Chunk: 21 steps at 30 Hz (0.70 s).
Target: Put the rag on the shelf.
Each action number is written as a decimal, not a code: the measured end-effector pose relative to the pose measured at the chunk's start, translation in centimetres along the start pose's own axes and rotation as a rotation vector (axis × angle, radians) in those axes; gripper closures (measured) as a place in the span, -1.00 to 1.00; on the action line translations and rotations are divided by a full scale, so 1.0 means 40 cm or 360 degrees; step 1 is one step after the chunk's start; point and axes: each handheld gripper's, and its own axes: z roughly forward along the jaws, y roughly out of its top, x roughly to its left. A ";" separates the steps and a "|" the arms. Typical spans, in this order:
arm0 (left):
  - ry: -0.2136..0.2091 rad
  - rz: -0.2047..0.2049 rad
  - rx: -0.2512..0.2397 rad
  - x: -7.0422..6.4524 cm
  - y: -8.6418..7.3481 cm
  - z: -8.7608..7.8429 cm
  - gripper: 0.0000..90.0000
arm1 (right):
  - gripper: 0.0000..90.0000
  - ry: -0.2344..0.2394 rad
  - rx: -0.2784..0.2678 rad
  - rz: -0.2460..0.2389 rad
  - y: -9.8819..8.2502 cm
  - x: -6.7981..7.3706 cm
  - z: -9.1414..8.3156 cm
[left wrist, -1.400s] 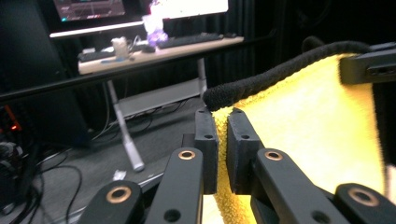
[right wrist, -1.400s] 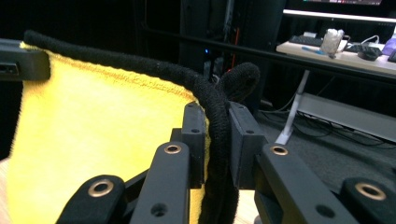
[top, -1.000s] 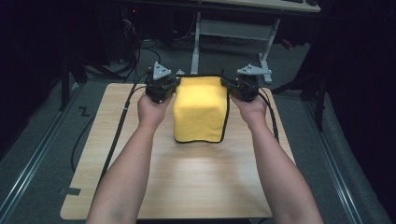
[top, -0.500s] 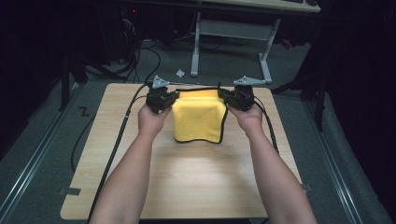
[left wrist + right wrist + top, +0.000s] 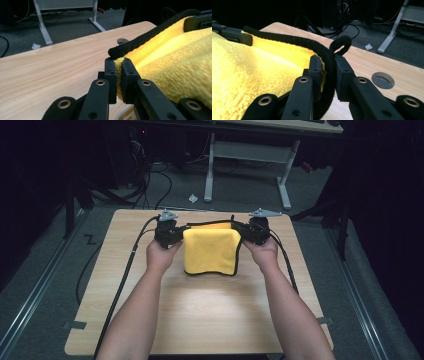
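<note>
Yellow terry cloth with black trim: left gripper, right gripper fingers each clamped on far top corner, spread apart to hold fold square over light wooden table.

The cloth is bright yellow with a black edging and a black loop. Both grippers, left and right, are black. The table is pale wood grain, the floor grey.
</note>
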 end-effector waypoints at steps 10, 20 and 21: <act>-0.0021 -0.0014 0.0046 0.001 -0.035 0.017 0.88 | 0.71 0.0012 0.0050 0.0028 -0.037 -0.012 0.016; -0.0012 0.0014 0.0069 -0.004 -0.053 0.017 0.87 | 0.68 0.0022 0.0053 0.0091 -0.065 -0.016 0.028; -0.0016 0.0010 0.0072 -0.003 -0.055 0.017 0.86 | 0.68 0.0022 0.0050 0.0093 -0.068 -0.016 0.028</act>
